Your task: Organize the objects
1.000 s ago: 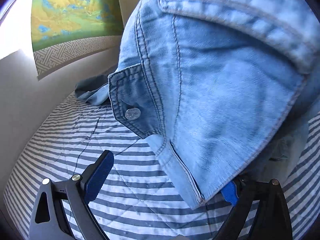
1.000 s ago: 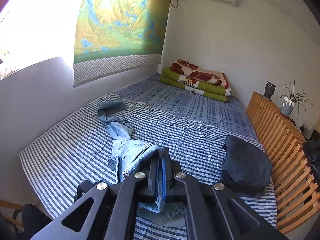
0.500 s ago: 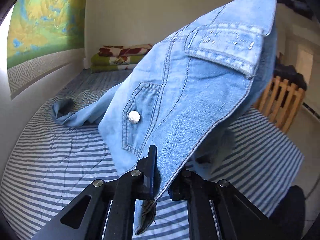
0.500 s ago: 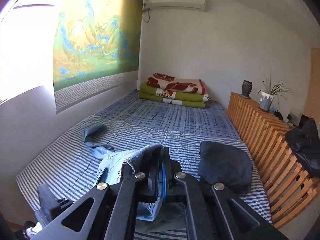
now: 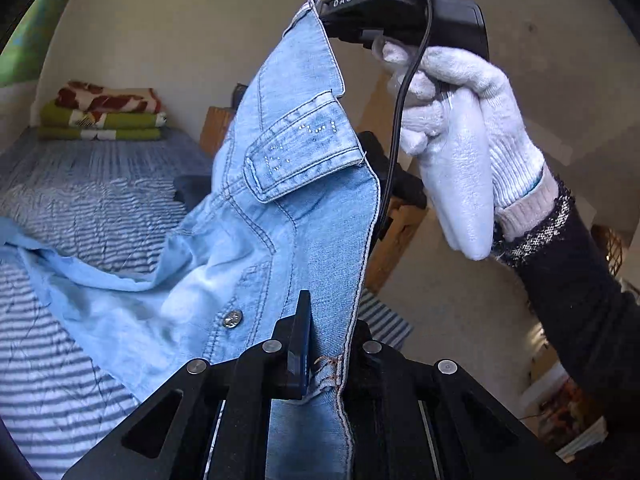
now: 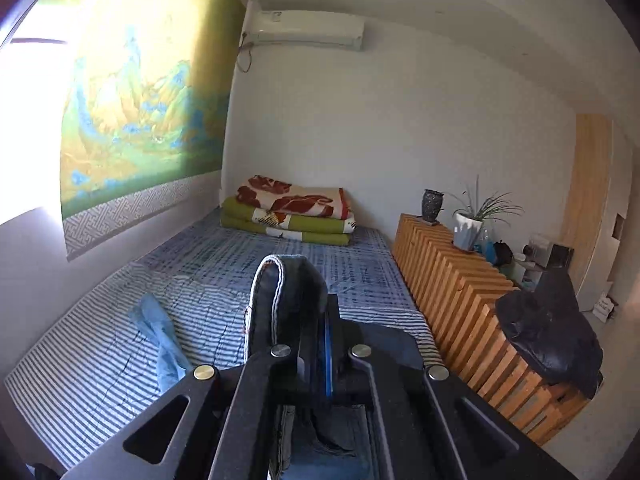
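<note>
Denim jacket (image 5: 280, 208), soft and floppy, hangs above the striped bed (image 5: 60, 360), left gripper (image 5: 324, 356) jaws pinching its hem, right gripper (image 6: 312, 340) jaws pinching the collar; seamed edges likely offer the firmest hold.

Left wrist view close behind denim jacket (image 5: 280, 216), facing up along the bed (image 5: 80, 208), right wrist view higher, facing the far wall, both sharing folded blankets (image 6: 292, 216) at centre-left
</note>
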### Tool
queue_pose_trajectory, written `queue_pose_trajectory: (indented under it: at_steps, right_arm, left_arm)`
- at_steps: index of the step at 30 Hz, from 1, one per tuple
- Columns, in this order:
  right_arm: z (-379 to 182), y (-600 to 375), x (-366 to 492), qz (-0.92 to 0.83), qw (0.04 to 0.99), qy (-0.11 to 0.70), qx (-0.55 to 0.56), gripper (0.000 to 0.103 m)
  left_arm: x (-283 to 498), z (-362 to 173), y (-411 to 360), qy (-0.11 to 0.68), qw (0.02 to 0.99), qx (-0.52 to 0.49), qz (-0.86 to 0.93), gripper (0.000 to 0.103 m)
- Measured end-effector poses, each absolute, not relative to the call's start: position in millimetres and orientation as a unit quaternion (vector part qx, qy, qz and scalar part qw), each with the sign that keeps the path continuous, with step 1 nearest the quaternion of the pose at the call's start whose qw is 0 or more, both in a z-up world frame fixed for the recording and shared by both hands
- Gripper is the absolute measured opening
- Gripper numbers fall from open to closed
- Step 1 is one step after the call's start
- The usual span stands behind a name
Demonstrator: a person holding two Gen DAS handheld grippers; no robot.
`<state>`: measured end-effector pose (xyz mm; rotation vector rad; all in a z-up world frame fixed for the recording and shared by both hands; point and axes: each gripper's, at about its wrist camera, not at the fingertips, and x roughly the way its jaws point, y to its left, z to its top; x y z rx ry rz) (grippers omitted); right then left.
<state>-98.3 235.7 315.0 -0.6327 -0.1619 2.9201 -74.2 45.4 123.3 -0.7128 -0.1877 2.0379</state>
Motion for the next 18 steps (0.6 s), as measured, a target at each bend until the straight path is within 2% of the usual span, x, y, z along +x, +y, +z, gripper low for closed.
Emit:
queue_pose_trajectory:
  at_steps: [8, 18]
  right_arm:
    - [192, 107, -228, 0.944, -0.014, -0.084, -0.32, 0.002]
    - [135, -163, -343, 0.915, -0.17, -0.169, -0.324, 0.002]
  left_arm:
    - [-159, 19, -159, -0.217, 0.288, -0.356, 0.862, 0.009]
    - [-214, -57, -414, -0.331, 0.093, -0.326, 0.881, 0.009]
